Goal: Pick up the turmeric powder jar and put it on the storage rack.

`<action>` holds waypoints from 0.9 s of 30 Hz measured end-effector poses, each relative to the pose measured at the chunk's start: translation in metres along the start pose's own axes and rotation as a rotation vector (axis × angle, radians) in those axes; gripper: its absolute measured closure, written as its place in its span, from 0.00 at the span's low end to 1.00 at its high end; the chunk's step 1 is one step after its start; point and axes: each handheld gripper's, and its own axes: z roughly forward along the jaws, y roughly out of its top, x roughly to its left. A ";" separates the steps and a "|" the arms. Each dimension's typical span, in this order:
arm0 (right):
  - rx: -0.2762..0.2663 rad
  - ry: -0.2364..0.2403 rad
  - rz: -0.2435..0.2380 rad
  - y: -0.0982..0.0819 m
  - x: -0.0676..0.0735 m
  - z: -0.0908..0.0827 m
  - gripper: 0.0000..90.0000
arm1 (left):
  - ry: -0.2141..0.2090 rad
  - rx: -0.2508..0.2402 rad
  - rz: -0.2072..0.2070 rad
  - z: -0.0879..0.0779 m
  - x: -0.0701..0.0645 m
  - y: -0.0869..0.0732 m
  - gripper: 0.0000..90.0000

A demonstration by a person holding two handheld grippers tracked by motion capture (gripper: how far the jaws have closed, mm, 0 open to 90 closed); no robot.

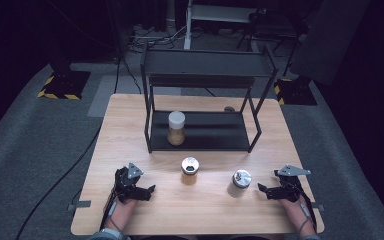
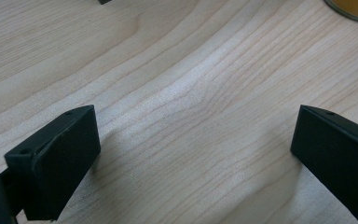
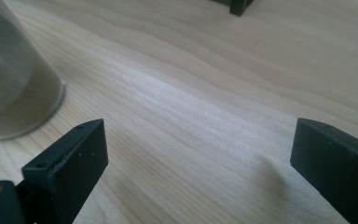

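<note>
The right gripper (image 1: 263, 190) rests low on the pale wooden table (image 1: 130, 115), jaws apart on nothing; the left gripper (image 1: 150, 190) likewise. A silver-lidded glass jar of pale powder (image 1: 239, 183) stands at the right gripper's nine o'clock, apart; an amber-filled jar (image 1: 189, 170) stands farther left. A black metal two-tier rack (image 1: 205, 80) holds a white-capped jar (image 1: 176, 128) at twelve. Grey carpet (image 1: 35, 130) surrounds the table.

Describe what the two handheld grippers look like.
Both are black. The left gripper and the right gripper each carry a grey three-cornered plate on top and trail a thin dark cable back along the forearm. Close up, the jaws are blocky black pads with flat faces and small screw holes. A bluish cuff shows at the left wrist.
</note>
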 end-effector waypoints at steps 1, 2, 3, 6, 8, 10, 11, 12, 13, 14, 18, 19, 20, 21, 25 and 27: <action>-0.008 0.002 0.001 0.001 0.001 -0.003 0.04 | 0.000 0.000 0.000 0.000 0.000 0.000 0.01; -0.008 0.002 0.001 0.001 0.001 -0.003 0.04 | 0.000 0.000 0.000 0.000 0.000 0.000 0.01; -0.019 0.005 0.001 0.002 0.002 -0.007 0.04 | 0.000 0.000 0.000 0.000 0.000 0.000 0.01; -0.038 0.007 -0.002 0.005 0.004 -0.013 0.04 | 0.000 0.001 0.001 0.000 0.000 0.000 0.01; -0.049 0.009 0.000 0.007 0.006 -0.017 0.04 | 0.000 0.001 0.001 0.000 0.000 0.000 0.01; -0.062 0.012 0.001 0.010 0.007 -0.022 0.04 | -0.001 0.001 0.001 0.000 0.000 0.000 0.01; -0.071 0.011 0.002 0.010 0.008 -0.025 0.04 | -0.001 0.002 0.001 0.000 0.000 0.000 0.01; -0.080 0.014 0.004 0.012 0.008 -0.028 0.04 | -0.001 0.002 0.001 0.000 0.000 0.000 0.01; -0.088 0.015 0.002 0.012 0.008 -0.030 0.04 | -0.001 0.002 0.002 0.000 0.000 0.000 0.01; -0.088 0.015 0.002 0.012 0.008 -0.030 0.04 | -0.001 0.002 0.002 0.000 0.000 0.000 0.01; -0.108 0.022 0.003 0.018 0.011 -0.039 0.04 | -0.001 0.002 0.001 0.000 0.000 0.000 0.01; -0.111 0.024 0.003 0.018 0.012 -0.040 0.04 | -0.001 0.002 0.001 0.000 0.000 0.000 0.01; -0.114 0.025 0.002 0.019 0.012 -0.041 0.04 | -0.001 0.002 0.003 0.000 0.000 0.000 0.01; -0.116 0.026 0.002 0.020 0.013 -0.042 0.04 | -0.001 0.002 0.003 0.000 0.000 0.000 0.00; -0.129 0.029 0.006 0.022 0.014 -0.046 0.04 | -0.001 0.002 0.002 0.000 0.000 0.000 0.01; -0.133 0.033 0.011 0.022 0.014 -0.048 0.04 | -0.001 0.002 0.003 0.000 0.000 0.000 0.01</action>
